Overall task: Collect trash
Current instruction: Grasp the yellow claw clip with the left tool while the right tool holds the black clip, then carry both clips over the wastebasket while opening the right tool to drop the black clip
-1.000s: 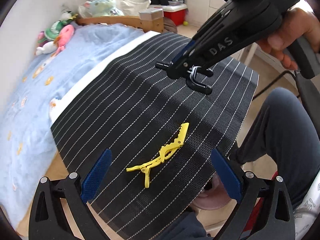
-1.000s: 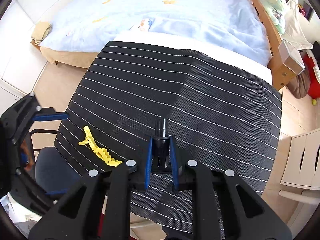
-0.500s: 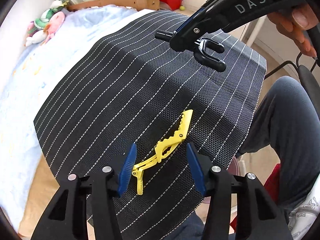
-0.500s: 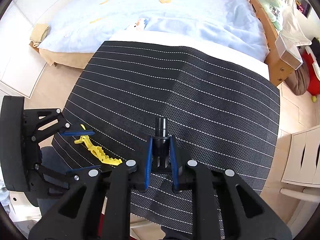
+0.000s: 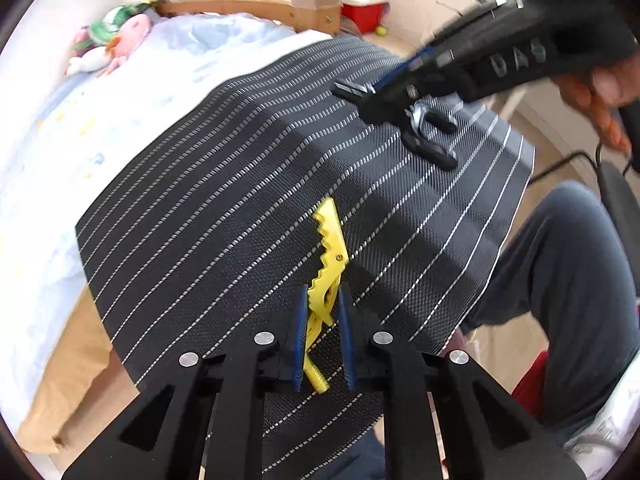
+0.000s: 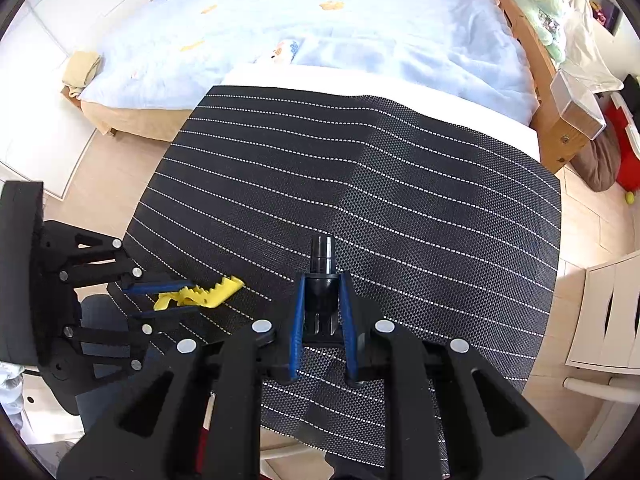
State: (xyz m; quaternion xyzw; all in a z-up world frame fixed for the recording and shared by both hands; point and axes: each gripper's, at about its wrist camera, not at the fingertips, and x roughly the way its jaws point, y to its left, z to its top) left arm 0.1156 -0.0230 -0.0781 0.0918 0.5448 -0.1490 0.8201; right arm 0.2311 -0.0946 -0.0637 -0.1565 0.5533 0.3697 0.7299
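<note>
A yellow toothed hair clip (image 5: 330, 256) lies near the front edge of a black mesh mat with white stripes (image 5: 224, 184). My left gripper (image 5: 323, 300) is closing on the clip's handle end, and its blue pads press both sides. The right wrist view shows the same clip (image 6: 212, 292) at the left, between the left gripper's (image 6: 180, 297) pads. My right gripper (image 6: 322, 280) is shut on a black plastic part (image 6: 322, 256) with a round tip, held above the mat (image 6: 420, 200). In the left wrist view that part (image 5: 430, 136) hangs from the right gripper (image 5: 384, 92), with a hand behind it.
A bed with a light blue blanket (image 6: 320, 32) and plush toys (image 5: 116, 36) lies beyond the mat. A person's leg in grey trousers (image 5: 560, 280) is at the mat's right edge. A red box (image 5: 366, 10) and a white cabinet (image 6: 608, 312) stand on the floor.
The left gripper's jaws went from wide open around the yellow clip to shut on its handle end, and the clip now stands more in line with the fingers. The right gripper stayed put.
</note>
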